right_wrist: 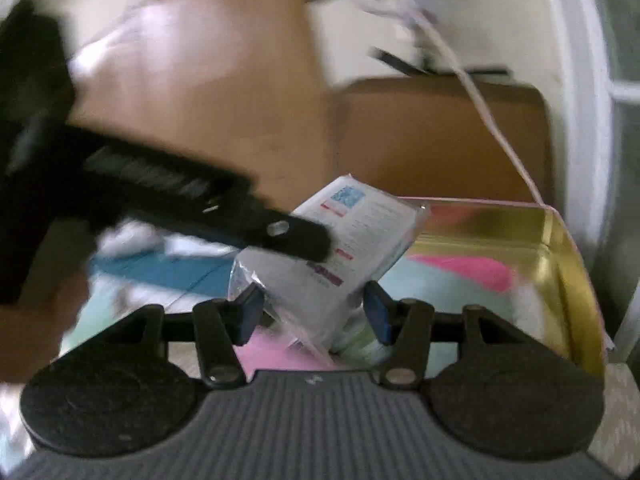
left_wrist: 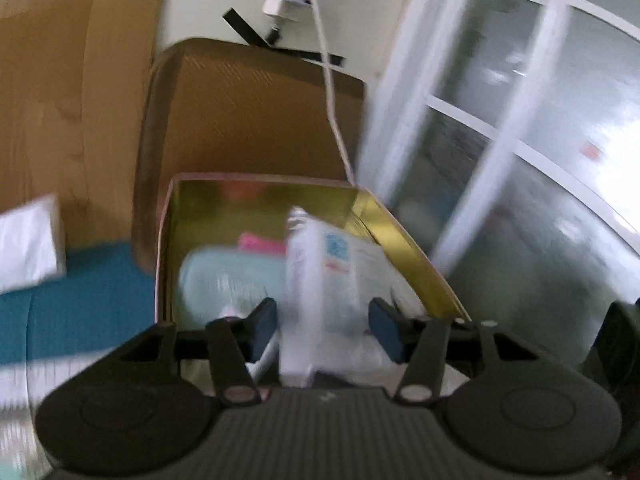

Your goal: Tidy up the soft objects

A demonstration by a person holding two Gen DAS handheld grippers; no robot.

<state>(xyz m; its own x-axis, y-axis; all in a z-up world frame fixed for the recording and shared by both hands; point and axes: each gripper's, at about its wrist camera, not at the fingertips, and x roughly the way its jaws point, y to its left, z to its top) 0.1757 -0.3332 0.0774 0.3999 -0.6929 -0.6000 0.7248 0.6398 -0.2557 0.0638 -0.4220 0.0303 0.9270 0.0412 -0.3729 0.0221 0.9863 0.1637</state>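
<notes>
Gold tin (left_wrist: pixel 404 240): open box with shiny gold walls, its far wall against a brown chair back (left_wrist: pixel 256 112); the right wall slopes toward a white-framed glass door (left_wrist: pixel 520 140).
Tin contents: a pale mint soft item (left_wrist: pixel 224 276) and a pink one (left_wrist: pixel 260 244) lie inside; the middle of the tin is still open room.
Packet (left_wrist: pixel 340 268): clear-wrapped white pack with blue and red print, standing tilted above the tin's near part, its upper end toward the far wall.
Left tool (left_wrist: pixel 324 328): blue pads spread about halfway; the packet sits between them, but blur hides whether either pad presses on it.
Right tool (right_wrist: pixel 316 312): pads likewise apart with the packet's lower end between them; contact cannot be told.
Left tool in right view (right_wrist: pixel 288 236): a black finger lies across the packet's upper left.
Left margin: a teal cloth (left_wrist: pixel 80 292) and a white tissue pack (left_wrist: pixel 28 240) lie beside the tin.
Cable (left_wrist: pixel 332 92): white lead hangs down to the tin's far right corner.
Hard to make out: both views are motion-blurred; the packet's print is unreadable, the counter under the tin is hidden.
</notes>
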